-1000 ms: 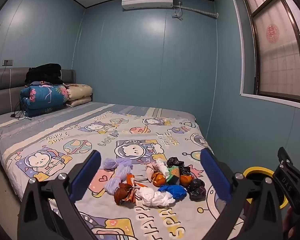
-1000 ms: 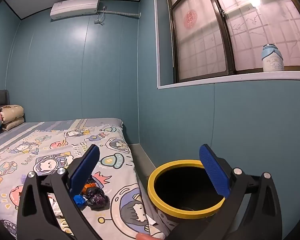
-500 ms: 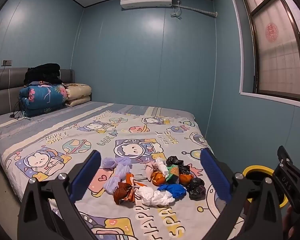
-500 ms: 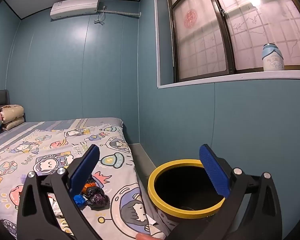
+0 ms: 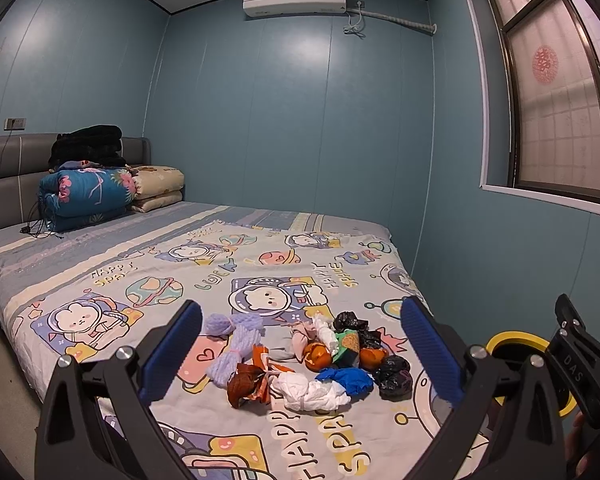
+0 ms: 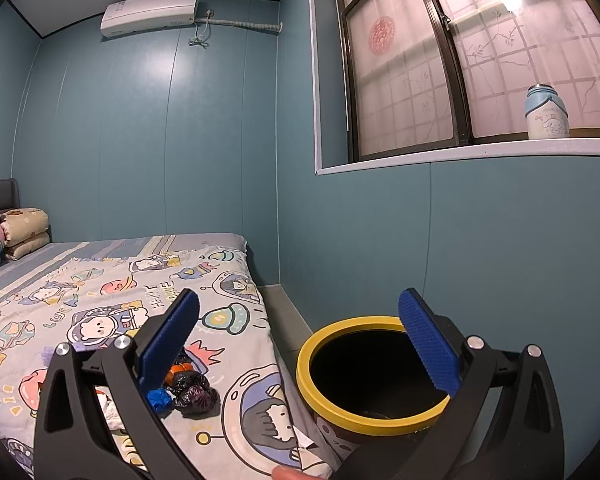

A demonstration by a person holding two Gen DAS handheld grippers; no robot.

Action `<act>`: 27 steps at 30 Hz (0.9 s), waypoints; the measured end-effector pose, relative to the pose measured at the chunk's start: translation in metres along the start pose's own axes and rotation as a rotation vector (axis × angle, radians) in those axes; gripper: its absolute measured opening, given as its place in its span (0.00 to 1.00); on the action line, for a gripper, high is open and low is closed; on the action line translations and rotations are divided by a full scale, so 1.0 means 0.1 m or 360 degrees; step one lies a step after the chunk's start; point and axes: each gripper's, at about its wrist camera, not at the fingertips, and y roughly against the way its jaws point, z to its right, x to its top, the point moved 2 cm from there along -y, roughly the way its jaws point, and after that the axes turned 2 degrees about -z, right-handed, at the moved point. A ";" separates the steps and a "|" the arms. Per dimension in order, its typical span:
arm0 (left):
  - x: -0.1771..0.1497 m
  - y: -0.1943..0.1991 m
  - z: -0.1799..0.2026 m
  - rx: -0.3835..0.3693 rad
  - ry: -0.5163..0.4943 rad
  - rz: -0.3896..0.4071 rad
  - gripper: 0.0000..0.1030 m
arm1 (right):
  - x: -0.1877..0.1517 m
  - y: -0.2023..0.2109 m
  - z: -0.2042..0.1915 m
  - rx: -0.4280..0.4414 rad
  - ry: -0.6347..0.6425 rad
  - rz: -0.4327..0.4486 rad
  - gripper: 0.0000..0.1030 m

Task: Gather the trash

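Note:
A pile of crumpled trash (image 5: 312,360) lies on the cartoon bedsheet (image 5: 148,280): purple net wads, a brown wad, white paper, a blue wad, orange bits and black bags (image 5: 394,376). My left gripper (image 5: 300,354) is open and empty, held above and short of the pile. My right gripper (image 6: 300,344) is open and empty, beside the bed's right edge, over the gap next to the yellow-rimmed black bin (image 6: 374,372). The black bags (image 6: 196,392) and blue wad (image 6: 159,397) show by its left finger. The bin rim also shows in the left wrist view (image 5: 516,340).
Folded quilts and pillows (image 5: 88,192) are stacked at the headboard. A cable lies on the mattress there. The blue wall and window sill with a bottle (image 6: 546,112) stand close on the right. The right gripper's body (image 5: 584,360) shows at the left view's right edge.
The left view has crept slightly forward and up over the bed. The right gripper has barely moved. Both stay open and empty.

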 end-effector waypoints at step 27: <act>-0.02 -0.02 -0.02 -0.0006 0.0015 -0.0017 0.93 | 0.01 0.00 0.00 0.0005 -0.0002 -0.0005 0.93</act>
